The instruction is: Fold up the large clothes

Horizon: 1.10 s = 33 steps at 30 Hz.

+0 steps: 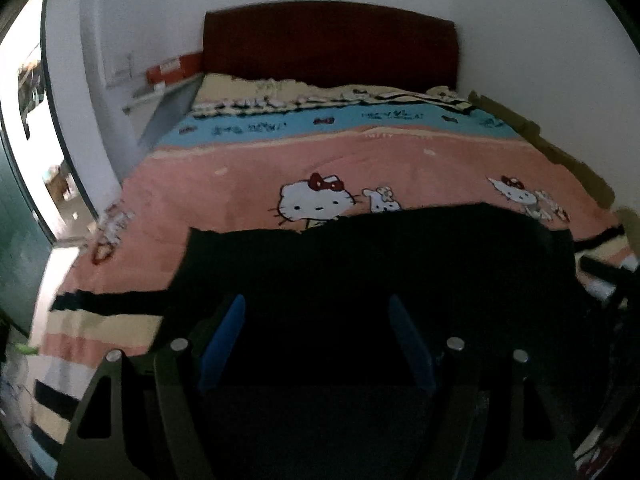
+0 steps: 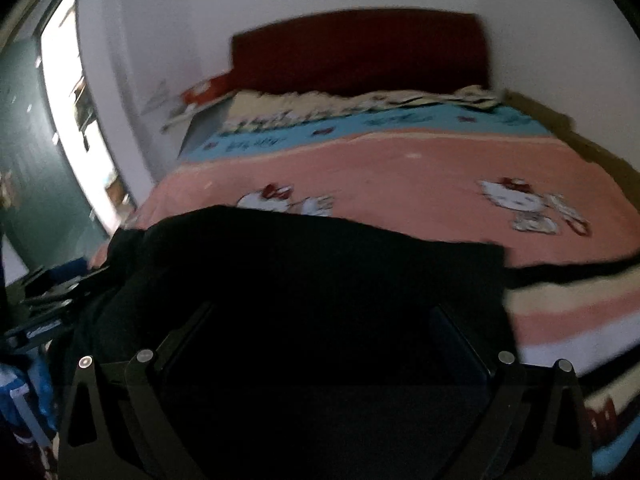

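A bed point(image 1: 248, 184) with a pink cartoon cover and a dark red headboard point(image 1: 328, 44) stands against white walls. A black garment point(image 1: 380, 264) lies across its near end. The left view alone shows the left gripper point(image 1: 318, 320) clearly: blue pads point(image 1: 224, 340) spread wide above the cloth, nothing between them. In the blurred, darker right view the right gripper point(image 2: 324, 320) also stands wide over the garment; whether it touches the cloth I cannot tell.
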Available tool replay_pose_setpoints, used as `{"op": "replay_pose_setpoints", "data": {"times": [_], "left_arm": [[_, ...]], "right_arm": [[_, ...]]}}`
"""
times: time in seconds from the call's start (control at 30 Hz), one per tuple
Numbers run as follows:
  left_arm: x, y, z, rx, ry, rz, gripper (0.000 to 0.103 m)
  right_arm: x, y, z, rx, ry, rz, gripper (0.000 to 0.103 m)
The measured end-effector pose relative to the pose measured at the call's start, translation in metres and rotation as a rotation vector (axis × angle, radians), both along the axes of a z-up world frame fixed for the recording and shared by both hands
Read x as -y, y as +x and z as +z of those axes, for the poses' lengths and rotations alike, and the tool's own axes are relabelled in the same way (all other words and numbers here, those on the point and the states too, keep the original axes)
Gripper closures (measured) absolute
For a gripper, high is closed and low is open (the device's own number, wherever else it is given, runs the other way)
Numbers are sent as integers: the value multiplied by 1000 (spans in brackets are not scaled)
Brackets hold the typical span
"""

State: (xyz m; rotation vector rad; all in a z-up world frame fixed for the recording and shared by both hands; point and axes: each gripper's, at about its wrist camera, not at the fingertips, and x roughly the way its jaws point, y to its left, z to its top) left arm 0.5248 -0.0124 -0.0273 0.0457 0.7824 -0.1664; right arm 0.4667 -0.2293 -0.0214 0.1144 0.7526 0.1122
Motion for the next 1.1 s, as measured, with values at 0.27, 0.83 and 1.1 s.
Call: {"op": "replay_pose_setpoints", "data": {"times": [0.27,0.83,1.1], "left_arm": [[-36,28,-33,-107,-40,104,30],[-76,-79,-9,47,-41,66,30],[-57,-115,-36,85,29,38,29]], "right_arm": [[-2,41,-25,-80,58,23,2],[65,-49,-16,-59,75,-98,2],[26,-86,-36,-45,51,-4,1]]}}
